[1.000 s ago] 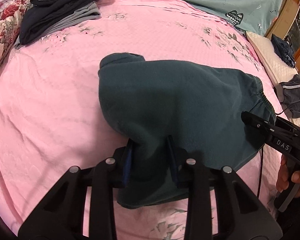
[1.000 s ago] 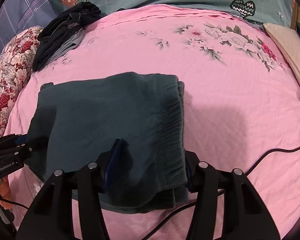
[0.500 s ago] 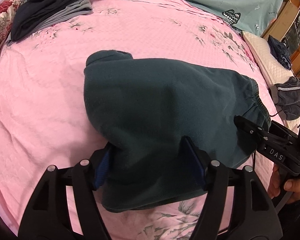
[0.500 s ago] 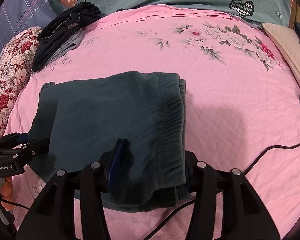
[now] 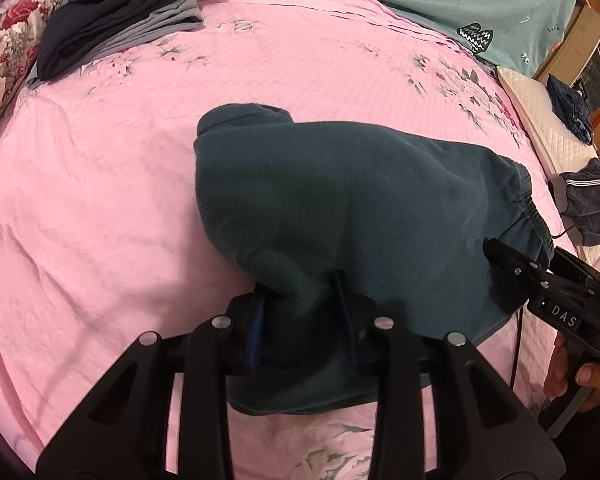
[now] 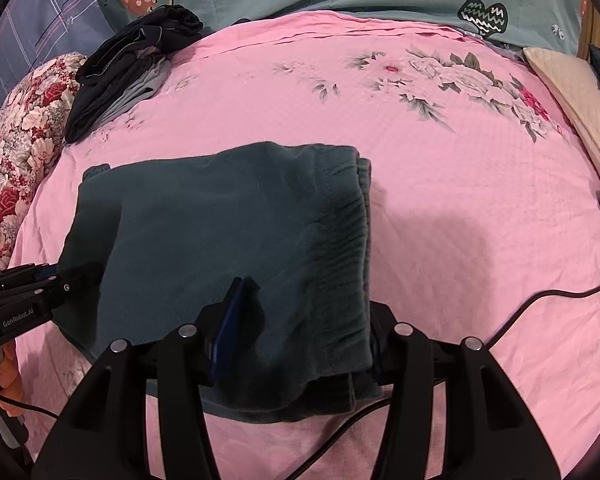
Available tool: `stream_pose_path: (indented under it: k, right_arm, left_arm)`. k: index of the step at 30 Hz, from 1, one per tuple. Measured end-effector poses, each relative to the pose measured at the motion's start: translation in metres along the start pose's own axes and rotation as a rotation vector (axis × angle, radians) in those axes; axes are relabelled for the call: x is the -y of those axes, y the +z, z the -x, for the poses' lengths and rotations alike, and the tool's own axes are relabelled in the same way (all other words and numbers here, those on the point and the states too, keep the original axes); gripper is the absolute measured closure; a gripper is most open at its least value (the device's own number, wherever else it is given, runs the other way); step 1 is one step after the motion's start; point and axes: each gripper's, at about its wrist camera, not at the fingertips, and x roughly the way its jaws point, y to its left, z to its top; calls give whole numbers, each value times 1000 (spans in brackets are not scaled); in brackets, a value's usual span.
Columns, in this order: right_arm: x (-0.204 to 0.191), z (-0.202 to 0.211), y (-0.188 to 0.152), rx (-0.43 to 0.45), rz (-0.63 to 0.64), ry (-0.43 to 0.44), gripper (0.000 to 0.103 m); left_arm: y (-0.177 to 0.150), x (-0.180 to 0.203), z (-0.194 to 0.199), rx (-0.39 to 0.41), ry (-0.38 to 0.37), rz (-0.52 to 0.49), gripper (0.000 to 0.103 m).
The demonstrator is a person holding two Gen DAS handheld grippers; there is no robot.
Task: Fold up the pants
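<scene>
Pink bedspread [image 5: 148, 208] under folded pants [image 5: 340, 200]—left gripper [image 5: 300, 300], briefly wider, is closing on its near edge again; right gripper [image 6: 300, 320] clamps the waistband end—next fold looks ready.

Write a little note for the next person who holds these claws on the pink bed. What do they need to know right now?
Left claw: closing, pinching a bunch of the dark green pants at the folded end.
Right claw: straddling the near edge by the waistband, fabric between its pads; firm grip unclear.
Pants: folded into a compact rectangle on the pink bedspread.
Done: main folds appear made.
Left: probably tidy the edges, then perhaps move it to the pile of dark folded clothes at the far left.
</scene>
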Motion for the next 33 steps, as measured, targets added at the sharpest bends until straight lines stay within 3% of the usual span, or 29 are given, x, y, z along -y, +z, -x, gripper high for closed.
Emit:
stream_pose_path:
  k: [2, 6, 12, 13, 15, 18, 20, 22, 25, 33]
  right_arm:
    - [-1, 0, -1, 1, 7, -2, 49]
    - [0, 0, -1, 5, 9, -2, 49]
    - [-2, -1, -4, 18, 11, -3, 48]
    - [-2, -1, -4, 20, 9, -4, 48]
    - [-4, -1, -5, 25, 13, -8, 48]
    - [-4, -1, -5, 31, 12, -10, 49]
    - [-4, 1, -5, 41, 4, -4, 56]
    - [-4, 4, -4, 47, -5, 17, 72]
    - [-4, 10, 1, 65, -23, 48, 79]
    - [-57, 8, 23, 42, 29, 196, 82]
  left_arm:
    - [0, -1, 0, -2, -7, -6, 68]
    - [-3, -10, 4, -5, -12, 5, 54]
    - [-2, -13, 3, -9, -28, 21, 53]
    - [-1, -11, 2, -4, -18, 16, 54]
    - [-1, -5, 0, -6, -27, -5, 76]
    - [-1, 1, 2, 6, -13, -6, 80]
    - [-1, 0, 7, 19, -14, -1, 81]
    - [0, 0, 16, 46, -14, -12, 83]
    - [4, -3, 32, 92, 9, -28, 83]
    - [5, -70, 73, 176, 134, 74, 84]
